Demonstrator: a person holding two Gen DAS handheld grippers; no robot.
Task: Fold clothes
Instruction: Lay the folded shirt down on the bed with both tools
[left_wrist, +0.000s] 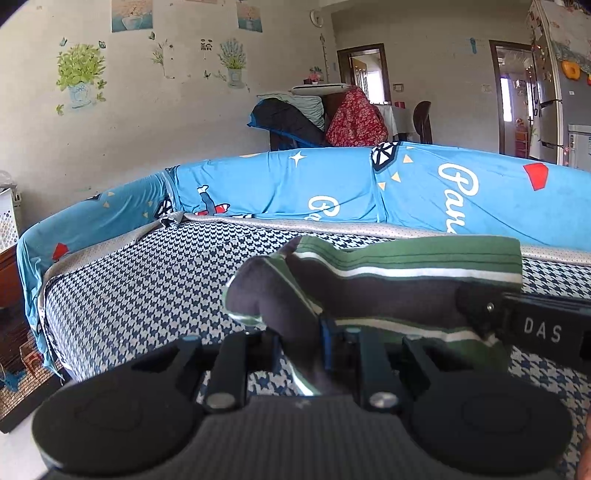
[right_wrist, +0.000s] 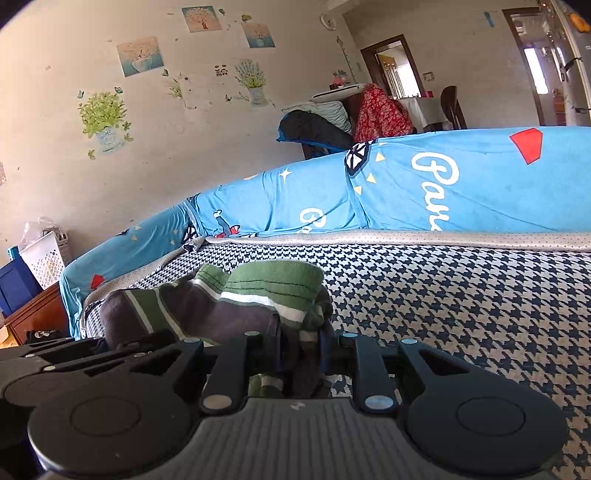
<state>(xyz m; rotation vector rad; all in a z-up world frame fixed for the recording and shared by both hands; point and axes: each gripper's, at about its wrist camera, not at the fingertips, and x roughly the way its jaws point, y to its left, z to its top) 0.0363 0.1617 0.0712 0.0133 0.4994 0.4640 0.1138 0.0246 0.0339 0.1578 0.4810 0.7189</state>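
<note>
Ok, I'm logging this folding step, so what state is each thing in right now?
left gripper: shut on the striped garment.
right gripper: shut on the same garment.
striped garment: bunched, stretched between both grippers above the sofa seat.
sofa seat: covered with houndstooth cloth.

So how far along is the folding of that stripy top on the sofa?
Midway, it seems. The dark green-and-white striped knit garment already looks doubled over. Both the left hand-held gripper and the right hand-held gripper are shut on it above the houndstooth sofa cover. Left: lay it flat and release. No finished pile is visible.
</note>
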